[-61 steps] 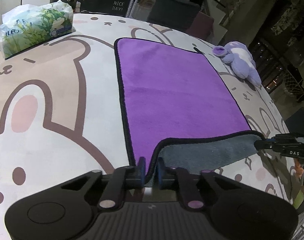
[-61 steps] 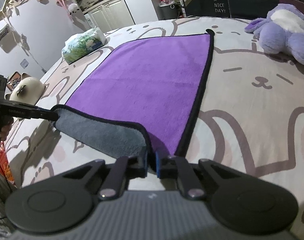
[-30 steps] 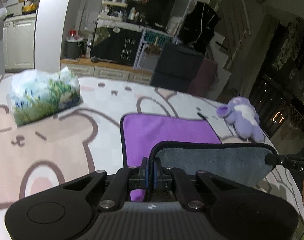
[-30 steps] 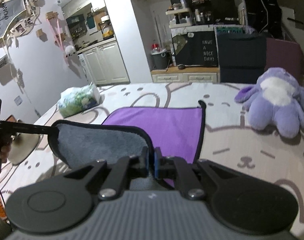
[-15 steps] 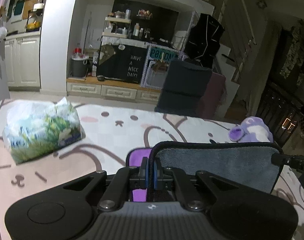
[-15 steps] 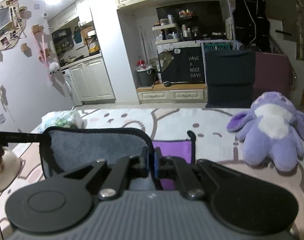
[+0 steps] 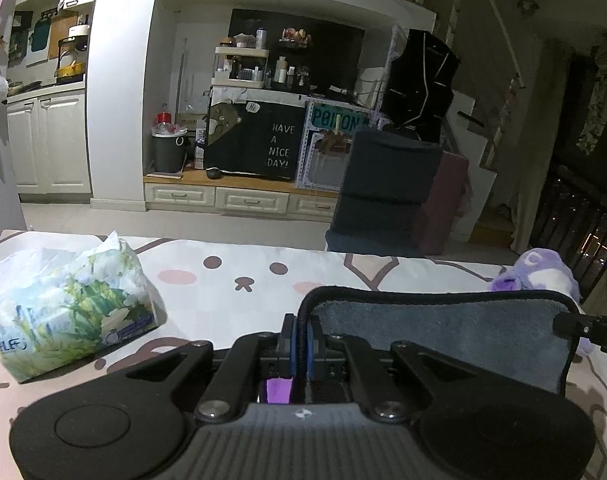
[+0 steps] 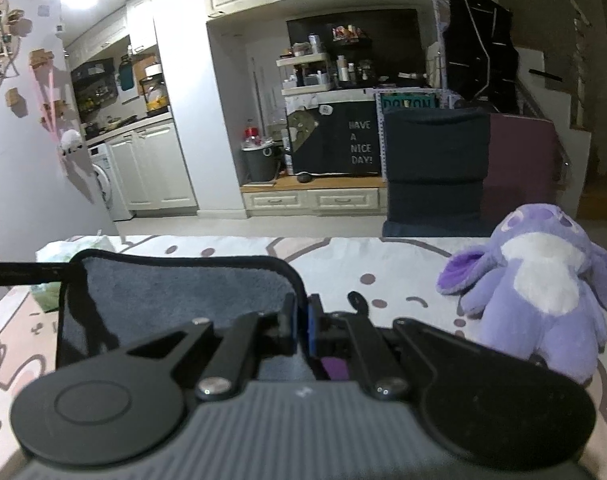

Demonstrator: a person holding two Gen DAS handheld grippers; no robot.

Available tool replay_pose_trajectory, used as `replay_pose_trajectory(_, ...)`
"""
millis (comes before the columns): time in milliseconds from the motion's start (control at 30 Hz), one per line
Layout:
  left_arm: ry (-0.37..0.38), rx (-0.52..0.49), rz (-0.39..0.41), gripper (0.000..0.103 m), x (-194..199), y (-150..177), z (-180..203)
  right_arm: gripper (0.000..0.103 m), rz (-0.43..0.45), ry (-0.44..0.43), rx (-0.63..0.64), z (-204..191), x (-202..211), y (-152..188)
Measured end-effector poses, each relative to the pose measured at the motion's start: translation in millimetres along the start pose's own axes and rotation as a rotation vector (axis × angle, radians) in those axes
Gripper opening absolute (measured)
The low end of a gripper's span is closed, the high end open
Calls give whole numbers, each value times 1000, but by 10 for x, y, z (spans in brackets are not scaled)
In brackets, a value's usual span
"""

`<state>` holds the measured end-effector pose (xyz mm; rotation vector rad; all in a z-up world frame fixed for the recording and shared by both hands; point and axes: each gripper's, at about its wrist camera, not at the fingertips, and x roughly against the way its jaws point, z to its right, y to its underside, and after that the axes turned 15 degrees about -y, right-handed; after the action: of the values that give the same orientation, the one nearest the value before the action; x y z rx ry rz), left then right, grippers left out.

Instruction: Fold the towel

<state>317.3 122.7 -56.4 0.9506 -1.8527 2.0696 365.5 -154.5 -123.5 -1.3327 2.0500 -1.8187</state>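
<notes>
A bear-print cloth [image 7: 231,292] covers the table. Nearest, the left gripper [image 7: 299,340] and right gripper [image 8: 301,326] each pinch a corner of the towel [image 7: 443,340], lifted grey-side forward. Beyond sit a tissue pack [image 7: 67,316] and purple plush [image 8: 539,284].

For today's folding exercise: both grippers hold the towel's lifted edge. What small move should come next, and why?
Probably carry both corners forward and lower them. The left gripper and right gripper pinch the towel grey side up, above the table.
</notes>
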Motion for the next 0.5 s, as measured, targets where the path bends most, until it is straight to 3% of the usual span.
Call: replay_pose_trajectory(500,-39,-30,-68,5,-576,144,112,6,-101,54,23,62,-679,91)
